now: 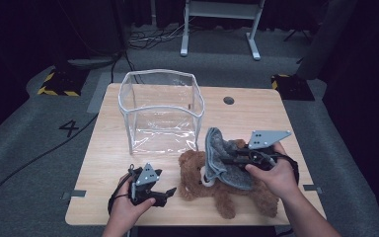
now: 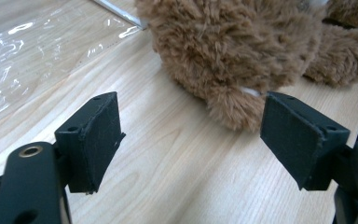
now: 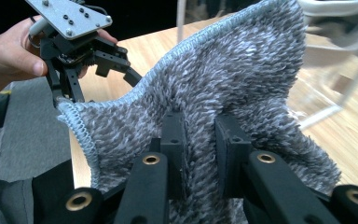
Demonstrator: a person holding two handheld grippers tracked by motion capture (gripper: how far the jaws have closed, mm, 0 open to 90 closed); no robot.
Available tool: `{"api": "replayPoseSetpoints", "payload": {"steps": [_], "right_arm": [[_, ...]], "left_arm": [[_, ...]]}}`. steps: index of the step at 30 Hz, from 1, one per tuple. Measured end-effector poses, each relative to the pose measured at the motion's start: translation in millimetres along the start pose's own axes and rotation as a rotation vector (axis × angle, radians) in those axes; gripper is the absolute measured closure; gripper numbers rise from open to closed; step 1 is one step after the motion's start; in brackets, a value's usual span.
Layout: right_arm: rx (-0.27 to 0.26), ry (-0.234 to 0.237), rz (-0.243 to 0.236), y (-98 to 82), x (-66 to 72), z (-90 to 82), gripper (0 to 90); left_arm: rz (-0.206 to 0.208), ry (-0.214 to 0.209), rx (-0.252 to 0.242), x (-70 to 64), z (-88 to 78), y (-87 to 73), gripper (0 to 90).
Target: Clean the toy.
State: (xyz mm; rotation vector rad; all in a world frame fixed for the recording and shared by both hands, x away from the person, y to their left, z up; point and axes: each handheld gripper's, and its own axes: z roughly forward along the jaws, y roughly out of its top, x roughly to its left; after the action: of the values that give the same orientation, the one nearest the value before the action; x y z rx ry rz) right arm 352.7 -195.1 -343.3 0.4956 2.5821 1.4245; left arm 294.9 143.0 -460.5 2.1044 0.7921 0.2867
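Right gripper view: jaws pinch fold of grey fluffy cloth (image 3: pixel 223 84), stitched edge curling. High view: right gripper (image 1: pixel 229 160) lifts cloth over brown teddy (image 1: pixel 217 185) on table (image 1: pixel 256 111); clear box (image 1: pixel 160 111) behind. Left gripper view: left gripper (image 2: pixel 191 140) jaws apart, empty, teddy beyond.

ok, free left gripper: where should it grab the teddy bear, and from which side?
Probably the brown limb nearest the left gripper, approached low from the bear's left in the high view. The teddy bear lies flat on the table, and in the left gripper view that limb pokes out between the open jaws, narrow enough to pinch. The grey towel, clamped in the right gripper, covers its middle.
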Motion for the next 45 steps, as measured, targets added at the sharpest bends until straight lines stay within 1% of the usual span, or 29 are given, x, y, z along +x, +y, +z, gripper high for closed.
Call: {"api": "replayPoseSetpoints", "payload": {"steps": [2,3,7,9,11,15,16,18,19,20,21,22,23,24,26,28,30,32,34,36,40,44,45], "right_arm": [[0.010,0.012,-0.008,5.2,0.6,11.3,76.1],[0.015,0.016,-0.012,7.4,0.4,16.5,76.0],[0.026,0.024,-0.014,13.5,-1.9,35.4,75.8],[0.027,0.034,-0.011,14.7,-2.6,44.4,75.6],[0.040,0.048,-0.009,14.2,-1.7,54.1,75.5],[0.077,0.071,-0.023,13.0,4.4,74.9,75.3],[0.088,0.072,-0.029,13.1,5.8,79.5,75.1],[0.114,0.061,-0.046,13.0,8.1,87.4,74.6],[0.125,0.051,-0.058,12.0,8.1,90.2,74.5],[0.132,0.050,-0.057,10.2,7.4,91.8,74.5],[0.136,0.052,-0.045,8.0,6.0,92.2,74.5],[0.134,0.052,-0.035,5.5,3.9,91.7,74.5],[0.133,0.049,-0.027,3.0,2.1,90.1,74.5],[0.133,0.043,-0.021,0.9,0.4,87.6,74.6],[0.129,0.037,-0.010,-2.9,-2.8,81.7,74.6],[0.133,0.033,0.001,-6.6,-5.1,75.6,74.6],[0.133,0.028,0.014,-10.7,-7.7,69.9,74.7],[0.131,0.020,0.022,-14.5,-10.7,63.7,74.8],[0.131,0.008,0.030,-17.6,-13.9,56.5,74.9],[0.138,-0.017,0.032,-20.5,-17.3,48.7,74.9],[0.152,-0.074,0.037,-27.5,-26.5,31.6,75.0],[0.150,-0.111,0.060,-33.8,-37.0,16.9,75.0],[0.150,-0.120,0.061,-35.2,-39.5,14.3,75.0]], "left_arm": [[-0.002,0.000,0.001,-1.5,1.2,-1.2,17.1],[-0.014,-0.001,0.001,-2.5,2.2,-1.8,16.7],[-0.021,-0.003,0.014,-5.7,6.8,-5.0,17.4],[-0.005,-0.024,0.020,-7.6,9.3,-5.4,18.1],[-0.008,-0.054,0.012,-11.1,12.9,-4.2,19.4],[0.018,-0.071,0.014,-17.1,22.1,0.2,21.7],[0.017,-0.076,0.014,-18.8,25.2,0.9,22.2],[0.030,-0.088,0.018,-21.7,33.5,2.3,24.3],[0.033,-0.105,0.028,-23.9,38.6,2.6,27.8],[0.038,-0.111,0.040,-26.3,43.5,3.0,31.5],[0.046,-0.117,0.052,-27.5,48.4,3.2,33.1],[0.050,-0.124,0.061,-28.5,52.9,2.8,38.2],[0.044,-0.129,0.074,-29.4,56.7,2.2,44.7],[0.044,-0.128,0.093,-29.8,59.9,1.5,46.7],[0.050,-0.137,0.124,-29.3,63.9,0.6,55.1],[0.050,-0.150,0.133,-28.5,65.2,1.1,65.2],[0.042,-0.165,0.145,-28.4,64.8,2.4,73.4],[0.041,-0.180,0.150,-29.0,64.4,4.0,77.8],[0.044,-0.179,0.158,-29.6,63.8,5.6,80.0],[0.042,-0.179,0.166,-29.2,63.0,6.0,80.3],[0.043,-0.184,0.147,-26.5,61.1,5.3,79.6],[0.045,-0.182,0.132,-23.7,56.3,6.0,79.3],[0.044,-0.175,0.127,-23.1,54.7,6.4,79.3]]}}
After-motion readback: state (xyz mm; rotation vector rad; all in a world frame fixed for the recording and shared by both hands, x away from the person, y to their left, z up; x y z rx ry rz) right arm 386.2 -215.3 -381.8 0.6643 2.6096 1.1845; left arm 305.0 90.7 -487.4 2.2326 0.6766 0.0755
